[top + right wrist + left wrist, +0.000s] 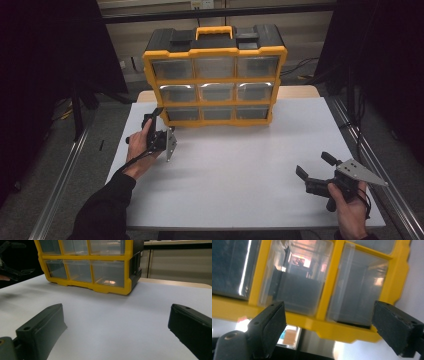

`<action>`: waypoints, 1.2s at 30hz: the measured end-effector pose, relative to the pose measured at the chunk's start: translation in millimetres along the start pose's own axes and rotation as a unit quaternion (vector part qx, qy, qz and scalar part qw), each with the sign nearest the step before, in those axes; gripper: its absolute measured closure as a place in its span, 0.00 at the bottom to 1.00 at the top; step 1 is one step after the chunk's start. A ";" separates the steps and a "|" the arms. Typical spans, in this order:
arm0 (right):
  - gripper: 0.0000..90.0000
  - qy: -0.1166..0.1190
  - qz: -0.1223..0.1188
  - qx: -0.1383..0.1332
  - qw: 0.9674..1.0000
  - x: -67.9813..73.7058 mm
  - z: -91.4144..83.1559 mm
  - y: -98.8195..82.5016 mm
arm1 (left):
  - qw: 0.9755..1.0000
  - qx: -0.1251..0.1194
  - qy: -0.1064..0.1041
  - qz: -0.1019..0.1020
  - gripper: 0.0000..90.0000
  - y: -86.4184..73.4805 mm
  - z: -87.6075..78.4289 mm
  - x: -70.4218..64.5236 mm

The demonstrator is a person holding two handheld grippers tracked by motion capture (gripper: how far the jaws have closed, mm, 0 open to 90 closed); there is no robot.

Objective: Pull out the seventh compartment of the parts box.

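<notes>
A yellow and black drawer organizer (215, 80) with clear drawers stands upright at the back of the white table (225, 165). My left gripper (151, 116) is at its bottom left corner, held by a hand, jaws pointing at the lowest drawers. In the left gripper view the left gripper (328, 308) is open, nothing between its jaws, and the organizer's yellow frame (332, 280) and clear drawers sit close ahead, tilted. My right gripper (314, 165) hovers over the front right of the table, far from the organizer (85, 257). The right gripper (115, 308) is open and holds nothing.
Metal rails run along both sides of the table (60, 185) (370, 165). Dark curtains hang left and right. A black and yellow carry handle (214, 32) tops the organizer. A wooden table edge (300, 91) shows behind the white sheet. A beige cabinet (175, 262) stands beyond.
</notes>
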State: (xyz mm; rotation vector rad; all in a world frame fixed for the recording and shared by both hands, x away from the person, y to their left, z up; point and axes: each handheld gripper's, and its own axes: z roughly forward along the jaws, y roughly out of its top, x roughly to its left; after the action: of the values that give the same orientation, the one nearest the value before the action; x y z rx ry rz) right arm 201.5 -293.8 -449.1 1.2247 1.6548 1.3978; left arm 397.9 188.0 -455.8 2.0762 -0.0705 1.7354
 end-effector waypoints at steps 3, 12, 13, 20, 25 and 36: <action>0.00 0.000 0.001 0.001 1.000 -0.3 -0.9 0.0 | 0.999 0.024 0.003 0.039 0.16 -1.3 4.5 4.1; 0.00 -0.002 0.000 0.000 1.000 -0.2 -1.9 0.0 | 0.996 0.051 0.026 0.066 0.23 -10.6 14.9 -4.2; 0.00 -0.002 0.000 -0.001 1.000 0.0 -1.9 0.0 | 0.995 0.056 0.023 0.075 0.25 -11.6 15.5 -4.8; 0.00 -0.001 -0.001 -0.002 1.000 0.0 -2.2 -0.1 | 0.993 0.066 0.021 0.093 0.29 -15.9 22.5 -14.1; 0.00 0.000 0.000 0.000 1.000 0.1 -1.8 -0.1 | 0.985 0.092 0.010 0.142 0.36 -12.3 21.8 -17.3; 0.00 0.000 -0.002 -0.001 1.000 0.5 -0.9 0.0 | 0.982 0.077 -0.002 0.175 0.49 -16.4 29.6 -15.9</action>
State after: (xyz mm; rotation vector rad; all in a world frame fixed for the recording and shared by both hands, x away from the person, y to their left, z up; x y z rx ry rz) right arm 200.5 -293.7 -448.9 1.2202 1.6543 1.3962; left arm 426.9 188.7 -479.3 2.2878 -0.3303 1.9935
